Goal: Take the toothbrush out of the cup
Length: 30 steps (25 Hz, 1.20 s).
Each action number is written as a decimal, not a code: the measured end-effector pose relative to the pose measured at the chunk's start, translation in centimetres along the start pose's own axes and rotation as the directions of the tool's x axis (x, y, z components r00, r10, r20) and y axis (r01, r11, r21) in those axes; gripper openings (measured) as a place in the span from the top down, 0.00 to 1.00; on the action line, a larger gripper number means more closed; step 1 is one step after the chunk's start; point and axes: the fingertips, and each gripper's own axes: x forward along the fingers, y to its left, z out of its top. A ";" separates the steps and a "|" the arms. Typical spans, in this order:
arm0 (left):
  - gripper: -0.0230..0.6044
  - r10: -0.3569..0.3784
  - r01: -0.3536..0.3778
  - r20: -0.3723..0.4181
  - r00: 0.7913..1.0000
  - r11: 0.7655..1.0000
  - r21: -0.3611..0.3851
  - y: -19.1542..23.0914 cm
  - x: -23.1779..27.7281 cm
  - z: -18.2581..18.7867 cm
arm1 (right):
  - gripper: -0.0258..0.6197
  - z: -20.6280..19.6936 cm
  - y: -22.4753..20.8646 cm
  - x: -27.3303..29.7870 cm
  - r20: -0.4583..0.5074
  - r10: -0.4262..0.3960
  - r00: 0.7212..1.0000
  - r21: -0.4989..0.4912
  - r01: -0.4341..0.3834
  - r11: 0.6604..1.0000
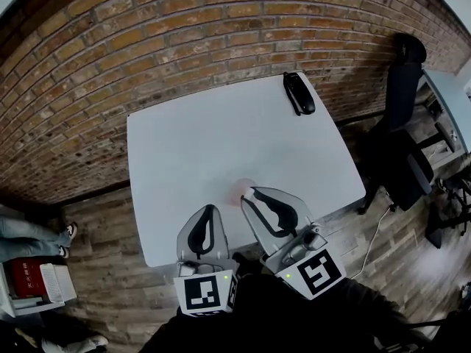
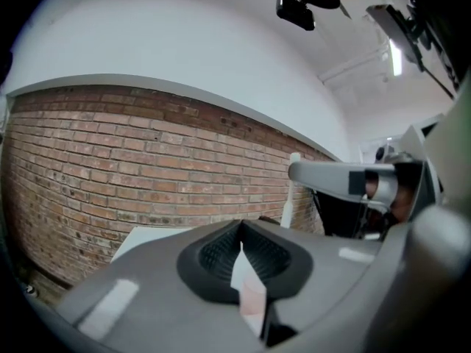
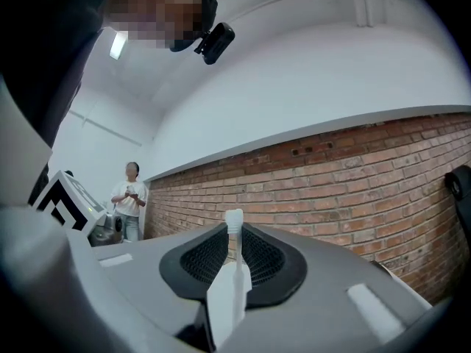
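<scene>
The white bench point(image 1: 221, 138) stands against a brick wall point(image 1: 147, 43). A black device point(image 1: 299, 93) lies at its far right corner. A black chair point(image 1: 403, 149) stands beyond its right edge.

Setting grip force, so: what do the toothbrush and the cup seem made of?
The toothbrush looks like smooth white plastic, with a slightly glossy moulded handle. The cup seems thin pink plastic, faintly translucent at its pale edge, though little of it shows.

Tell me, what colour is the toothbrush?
The toothbrush is white; the right gripper view shows it best.
</scene>
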 end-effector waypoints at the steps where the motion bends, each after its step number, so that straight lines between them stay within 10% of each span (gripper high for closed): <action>1: 0.95 0.000 0.000 0.001 1.000 1.000 0.001 -0.2 -0.2 0.0 | 0.87 0.3 0.2 -0.3 0.009 0.004 1.000 -0.006 -0.004 1.000; 30: 0.95 0.046 -0.045 -0.013 0.999 0.997 0.063 -14.9 -7.6 -2.0 | 0.87 -2.1 -1.0 -15.9 -0.068 0.100 0.993 0.103 -0.092 0.990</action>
